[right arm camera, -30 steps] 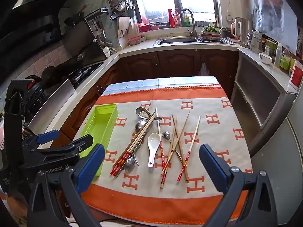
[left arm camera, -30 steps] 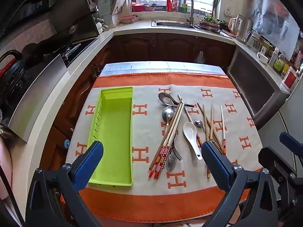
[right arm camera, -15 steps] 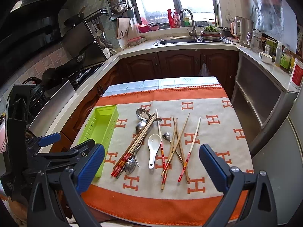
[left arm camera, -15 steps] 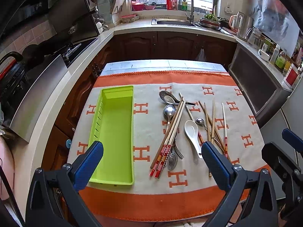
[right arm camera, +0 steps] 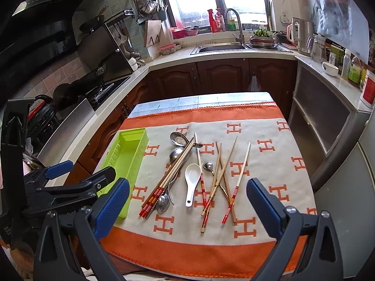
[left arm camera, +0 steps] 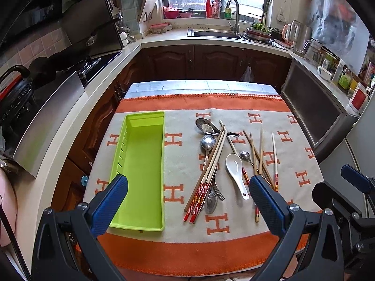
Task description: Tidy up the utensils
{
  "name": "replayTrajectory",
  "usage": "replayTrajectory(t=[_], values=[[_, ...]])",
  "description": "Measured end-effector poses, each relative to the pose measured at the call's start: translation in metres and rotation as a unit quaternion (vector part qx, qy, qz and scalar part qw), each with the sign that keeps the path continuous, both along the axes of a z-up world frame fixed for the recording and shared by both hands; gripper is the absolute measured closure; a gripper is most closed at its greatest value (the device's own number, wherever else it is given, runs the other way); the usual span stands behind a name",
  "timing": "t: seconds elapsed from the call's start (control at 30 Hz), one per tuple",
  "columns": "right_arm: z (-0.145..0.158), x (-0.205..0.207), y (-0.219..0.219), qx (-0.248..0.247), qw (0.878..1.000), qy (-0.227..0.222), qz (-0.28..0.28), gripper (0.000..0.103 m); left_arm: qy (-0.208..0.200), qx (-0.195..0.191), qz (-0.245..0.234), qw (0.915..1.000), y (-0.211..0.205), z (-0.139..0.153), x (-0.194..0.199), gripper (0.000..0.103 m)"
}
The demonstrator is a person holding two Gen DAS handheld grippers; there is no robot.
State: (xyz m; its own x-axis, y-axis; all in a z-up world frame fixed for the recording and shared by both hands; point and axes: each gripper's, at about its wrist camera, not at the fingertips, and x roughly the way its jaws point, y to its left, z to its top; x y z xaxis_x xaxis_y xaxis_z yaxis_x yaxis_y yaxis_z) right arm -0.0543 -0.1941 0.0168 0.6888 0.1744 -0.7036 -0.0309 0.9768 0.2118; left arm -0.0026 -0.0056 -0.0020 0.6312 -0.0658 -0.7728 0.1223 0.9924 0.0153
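My left gripper (left arm camera: 187,201) hangs over the near edge of the table with its 2 blue-padded fingers (left arm camera: 110,199) spread wide and nothing between them. My right gripper (right arm camera: 187,201) is just as wide and equally empty; in its view the left gripper's black frame sits at 9 o'clock.

Under both lies the orange-bordered cream cloth with orange H marks (left arm camera: 178,231). On it, at 10 o'clock from my left gripper, the long lime-green plastic tray (left arm camera: 140,164) lies with nothing inside, its length running away from me.

At 12 to 1 o'clock the utensils lie loose in a pile. Nearest are the red-banded ends of a bundle of bamboo chopsticks (left arm camera: 208,171), lying across a steel spoon (left arm camera: 211,201). Just right of them is the white ceramic soup spoon (left arm camera: 235,171), bowl away from me. Right again, more red-tipped chopsticks (right arm camera: 236,178) cross each other over a small steel spoon (left arm camera: 245,155). Farthest, 2 larger steel spoons (left arm camera: 206,126) sit at the top of the pile, with the bundle's tips resting over them.

Beyond the table are dark wood cabinets (left arm camera: 211,63) and a steel sink (left arm camera: 215,32) under the window.
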Motion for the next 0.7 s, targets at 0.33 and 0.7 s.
replayTrajectory(t=[0.33,0.7], values=[[-0.0016,-0.0005,0.0003,0.003,1.0,0.002,0.001,0.003,0.005,-0.001,-0.002,1.0,-0.0014,0.0005,-0.0002,0.001],[-0.0024,-0.001,0.0008,0.005,1.0,0.003,0.001,0.003,0.007,-0.002,-0.001,1.0,-0.0005,-0.0001,0.001,0.001]])
